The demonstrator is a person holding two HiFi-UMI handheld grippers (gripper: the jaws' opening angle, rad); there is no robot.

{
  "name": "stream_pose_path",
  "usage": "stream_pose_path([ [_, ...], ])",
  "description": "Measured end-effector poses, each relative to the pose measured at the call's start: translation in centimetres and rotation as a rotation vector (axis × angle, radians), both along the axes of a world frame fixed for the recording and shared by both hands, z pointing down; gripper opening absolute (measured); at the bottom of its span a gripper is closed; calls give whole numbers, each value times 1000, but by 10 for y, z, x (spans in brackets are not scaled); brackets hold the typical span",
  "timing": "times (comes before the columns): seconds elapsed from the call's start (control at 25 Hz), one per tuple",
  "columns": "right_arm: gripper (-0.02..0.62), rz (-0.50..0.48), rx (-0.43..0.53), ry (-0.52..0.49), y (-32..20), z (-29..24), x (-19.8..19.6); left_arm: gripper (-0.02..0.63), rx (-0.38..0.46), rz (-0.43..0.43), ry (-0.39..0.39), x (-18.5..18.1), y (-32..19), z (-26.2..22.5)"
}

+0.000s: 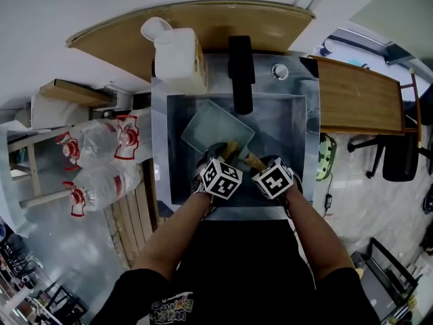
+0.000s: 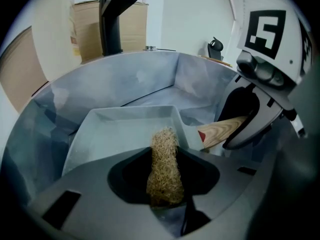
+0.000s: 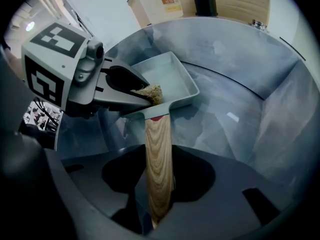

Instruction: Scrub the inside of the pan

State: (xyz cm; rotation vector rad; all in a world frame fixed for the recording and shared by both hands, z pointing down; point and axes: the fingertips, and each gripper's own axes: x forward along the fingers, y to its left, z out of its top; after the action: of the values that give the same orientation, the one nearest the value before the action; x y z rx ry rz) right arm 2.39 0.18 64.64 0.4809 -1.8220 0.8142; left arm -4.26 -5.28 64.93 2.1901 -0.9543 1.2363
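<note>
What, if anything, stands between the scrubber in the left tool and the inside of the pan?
Nothing visible. The scrubber, clamped in the left tool, reaches over the near rim of the pan toward its bare floor. The right tool grips the wooden handle, beside that path.
</note>
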Motion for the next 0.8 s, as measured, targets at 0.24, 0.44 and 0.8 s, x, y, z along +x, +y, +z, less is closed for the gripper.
stream_pose_path([
  [0.24,155,9,-4,0,2,1,0,144,-7,-6,2,-2,0,1],
  [0.44,155,17,1,-5,0,2,0,144,-9,-13,2,-3,-1,2],
  [0.8,155,10,2,-4,0,0,-1,144,3,-41,-17,-20,-13,2],
])
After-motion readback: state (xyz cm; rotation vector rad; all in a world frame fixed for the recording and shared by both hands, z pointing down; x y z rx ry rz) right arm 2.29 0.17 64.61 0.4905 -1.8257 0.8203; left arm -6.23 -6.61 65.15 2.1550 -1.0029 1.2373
